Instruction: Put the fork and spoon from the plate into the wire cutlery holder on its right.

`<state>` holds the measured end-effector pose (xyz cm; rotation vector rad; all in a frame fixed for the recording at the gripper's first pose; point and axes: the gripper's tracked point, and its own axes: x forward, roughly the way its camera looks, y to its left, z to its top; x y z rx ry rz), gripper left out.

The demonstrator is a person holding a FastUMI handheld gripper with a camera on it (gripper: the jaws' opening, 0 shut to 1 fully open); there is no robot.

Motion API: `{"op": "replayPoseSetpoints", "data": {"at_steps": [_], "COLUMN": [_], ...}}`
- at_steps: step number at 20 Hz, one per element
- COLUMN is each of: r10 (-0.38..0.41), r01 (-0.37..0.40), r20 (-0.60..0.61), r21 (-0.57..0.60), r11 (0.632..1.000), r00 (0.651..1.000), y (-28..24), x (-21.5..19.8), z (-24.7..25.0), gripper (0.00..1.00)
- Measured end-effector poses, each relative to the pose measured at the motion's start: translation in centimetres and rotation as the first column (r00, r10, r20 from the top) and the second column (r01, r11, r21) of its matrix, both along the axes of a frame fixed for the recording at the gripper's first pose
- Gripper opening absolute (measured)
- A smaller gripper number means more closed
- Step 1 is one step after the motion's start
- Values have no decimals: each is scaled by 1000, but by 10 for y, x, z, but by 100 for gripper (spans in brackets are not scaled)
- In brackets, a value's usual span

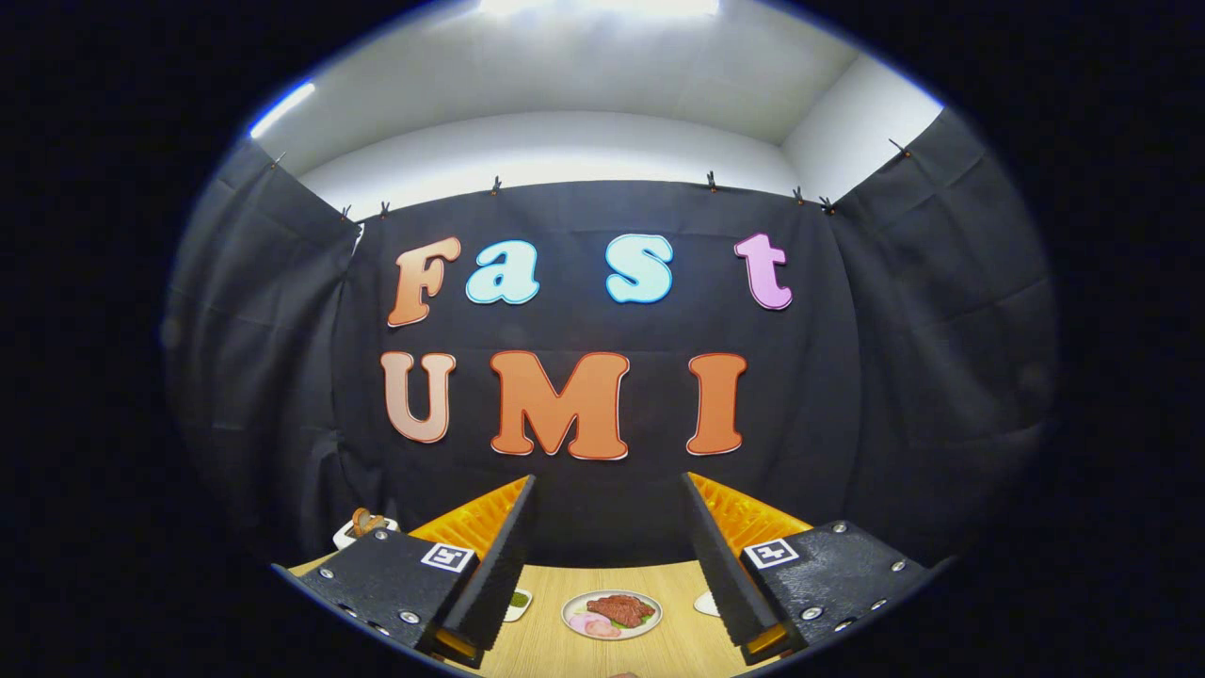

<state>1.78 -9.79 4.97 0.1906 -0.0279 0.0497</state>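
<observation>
Hovering high above the wooden table with its fingers spread wide and empty, the gripper looks over the layout — a plate of food lies between them below, though fork, spoon and wire holder cannot be made out.

Black-and-orange tool, tan wooden table

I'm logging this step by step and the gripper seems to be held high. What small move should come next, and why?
Probably tilt the gripper down toward the wooden table. Its fingers stand open and empty, aimed mostly at the booth wall, with a plate of meat far below between them. No fork, spoon or wire holder can be made out from here.
</observation>
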Motion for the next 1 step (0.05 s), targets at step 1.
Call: {"op": "replayPoseSetpoints", "data": {"at_steps": [1], "r10": [-10], "r01": [10], "r20": [4], "r21": [-5], "r11": [1000], "r00": [1000], "y": [-3], "x": [-2], "z": [1], "gripper": [89]}}
